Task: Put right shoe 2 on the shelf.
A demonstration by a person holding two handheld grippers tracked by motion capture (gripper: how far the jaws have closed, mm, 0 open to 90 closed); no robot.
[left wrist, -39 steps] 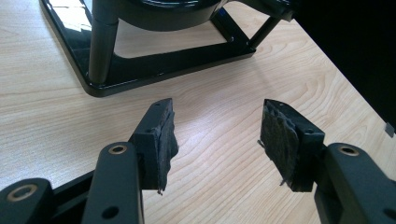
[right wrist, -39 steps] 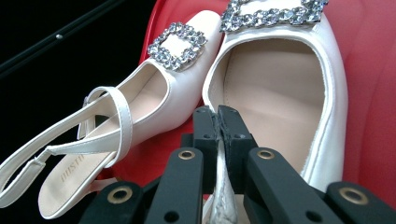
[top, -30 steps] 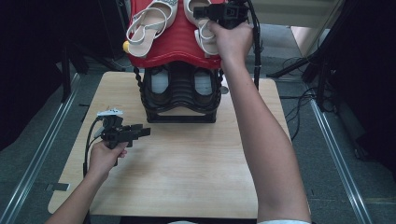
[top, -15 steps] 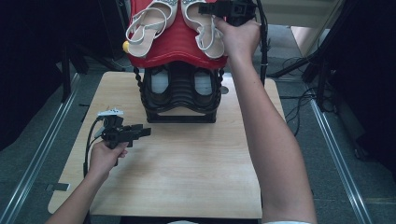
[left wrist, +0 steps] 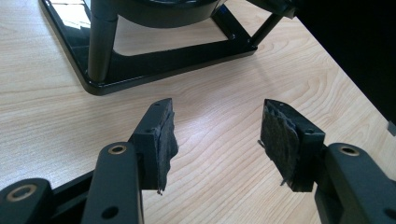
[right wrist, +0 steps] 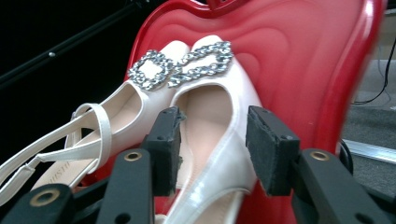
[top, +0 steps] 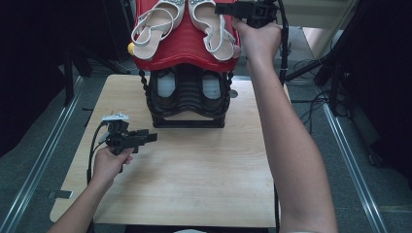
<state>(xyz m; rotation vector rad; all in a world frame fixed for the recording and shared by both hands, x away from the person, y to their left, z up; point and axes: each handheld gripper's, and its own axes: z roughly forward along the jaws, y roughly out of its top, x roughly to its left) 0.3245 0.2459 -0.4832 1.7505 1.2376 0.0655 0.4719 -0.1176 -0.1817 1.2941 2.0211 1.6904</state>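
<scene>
Two white sandals [top: 184, 24] lie on the red tray [top: 187, 58]; right gripper's [right wrist: 212, 149] fingers just opened, seemingly unclamped.

Light wood-grain counter [top: 194, 194] in front of me, evenly lit from above. Grey floor [top: 43, 145] on both sides, with a metal rail [top: 39, 170] along my left and another rail [top: 347, 160] on my right. Black cables [top: 311, 104] trail on the floor at right. Surroundings beyond are dark.

Two white sandals [top: 182, 24], each with one rhinestone buckle [right wrist: 180, 65]. One red tray [top: 187, 51]; one black rack [top: 187, 104]; one wooden table [top: 194, 170]. Two handheld grippers [top: 145, 138].
</scene>
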